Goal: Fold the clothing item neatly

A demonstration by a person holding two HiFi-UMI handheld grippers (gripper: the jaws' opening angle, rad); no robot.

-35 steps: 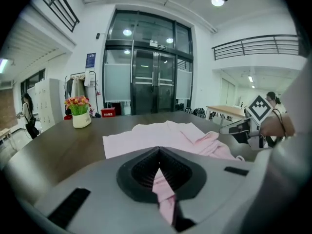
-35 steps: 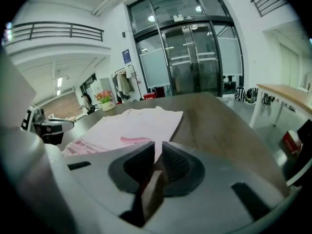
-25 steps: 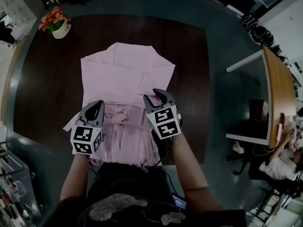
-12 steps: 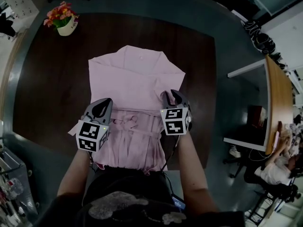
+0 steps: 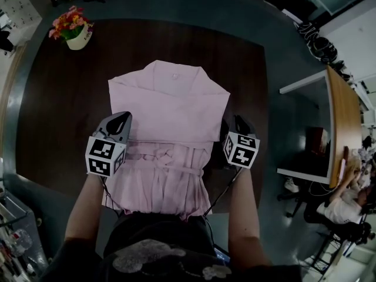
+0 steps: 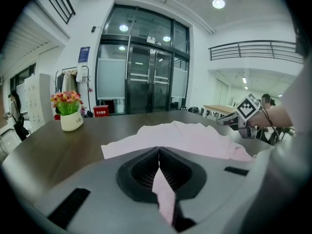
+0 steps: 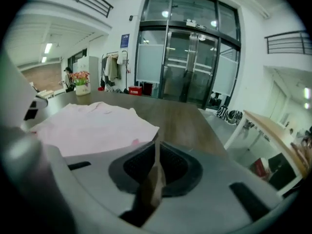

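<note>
Pinching a fold of the pink garment (image 6: 180, 135), the left claw (image 6: 159, 161) has its jaws pressed together, with a tongue of cloth trailing back out of them. The right claw (image 7: 156, 152) is closing its jaws; they stand almost together on a thin, shadowed strip that looks like the garment's edge.

From above, the left claw (image 5: 119, 121) grips the garment (image 5: 170, 116) at its left side and the right claw (image 5: 237, 124) at its right side. Both are at about the level of the tied waist band, which runs across between them. Ahead of the claws lies the flat upper part, its collar at the far end. Behind them the pleated skirt part runs back toward the person's body.

In the left gripper view the cloth spreads ahead and to the claw's right. In the right gripper view it spreads ahead and to that claw's left (image 7: 92, 126).

The garment rests on a dark wooden table (image 5: 64, 98). A pot of flowers (image 5: 73, 31) stands well apart from it, far ahead and to the left of the left claw.
</note>
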